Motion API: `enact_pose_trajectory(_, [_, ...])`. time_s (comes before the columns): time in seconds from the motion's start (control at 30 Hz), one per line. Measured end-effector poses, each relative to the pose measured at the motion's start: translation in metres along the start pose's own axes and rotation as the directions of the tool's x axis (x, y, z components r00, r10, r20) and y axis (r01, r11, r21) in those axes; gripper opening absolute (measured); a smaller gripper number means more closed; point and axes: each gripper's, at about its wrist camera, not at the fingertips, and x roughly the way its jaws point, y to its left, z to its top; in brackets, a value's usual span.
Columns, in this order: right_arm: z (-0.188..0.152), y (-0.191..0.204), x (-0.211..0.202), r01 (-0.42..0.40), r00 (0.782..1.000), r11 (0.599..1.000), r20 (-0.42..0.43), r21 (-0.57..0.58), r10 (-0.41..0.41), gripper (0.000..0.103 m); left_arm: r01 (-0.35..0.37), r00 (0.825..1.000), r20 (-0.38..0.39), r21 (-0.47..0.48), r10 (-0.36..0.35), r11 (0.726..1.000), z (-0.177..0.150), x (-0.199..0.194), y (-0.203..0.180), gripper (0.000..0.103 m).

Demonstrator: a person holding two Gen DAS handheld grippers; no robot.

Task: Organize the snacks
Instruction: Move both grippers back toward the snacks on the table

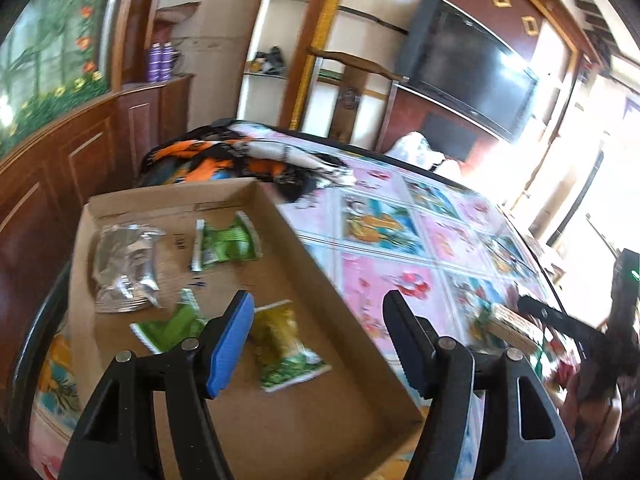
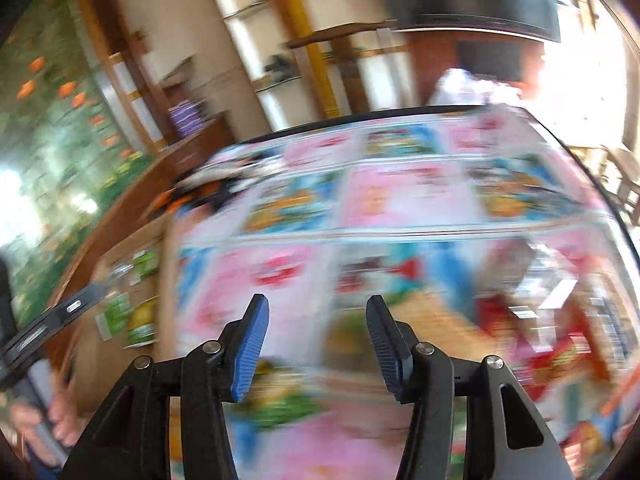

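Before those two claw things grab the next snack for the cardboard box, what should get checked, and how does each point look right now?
1. Left gripper empty: ok, jaws apart with nothing between them.
2. Right gripper empty: ok, jaws apart, nothing between them.
3. Room in the cardboard box: ok, a silver packet, three green packets and much bare floor.
4. Snacks left on the table: ok, red packets lie at the right.
5. Next target sharp enough to aim at: not ok, the right wrist view is badly blurred.
6. Grippers apart from each other: ok, the right one shows at the left view's far edge.
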Motion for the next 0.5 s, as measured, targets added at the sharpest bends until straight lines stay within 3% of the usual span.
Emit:
enact_pose_trajectory(0.13, [0.004,-0.037,0.005,0.095,0.995,0.993,-0.045,0.072,-0.091,0.063,0.084,0.996,-0.040,0.049,-0.082,0.995,-0.006,0.003,-0.017,0.068])
enact_pose_trajectory(0.27, [0.002,-0.053,0.018,0.113,0.987,0.988,-0.123,0.107,-0.100,0.064,0.160,0.984,-0.098,0.119,-0.149,0.980,-0.015,0.009,-0.038,0.071])
enact_pose_trajectory(0.4, [-0.004,-0.030,0.019,0.081,0.986,0.997,-0.148,0.010,-0.079,0.072,0.229,0.967,-0.147,0.156,-0.206,0.961,-0.023,0.013,-0.055,0.073])
enact_pose_trajectory(0.5, [-0.015,-0.009,0.025,0.141,0.973,0.979,-0.165,-0.144,-0.164,0.072,0.244,0.963,-0.168,0.202,-0.212,0.948,-0.031,0.014,-0.071,0.073])
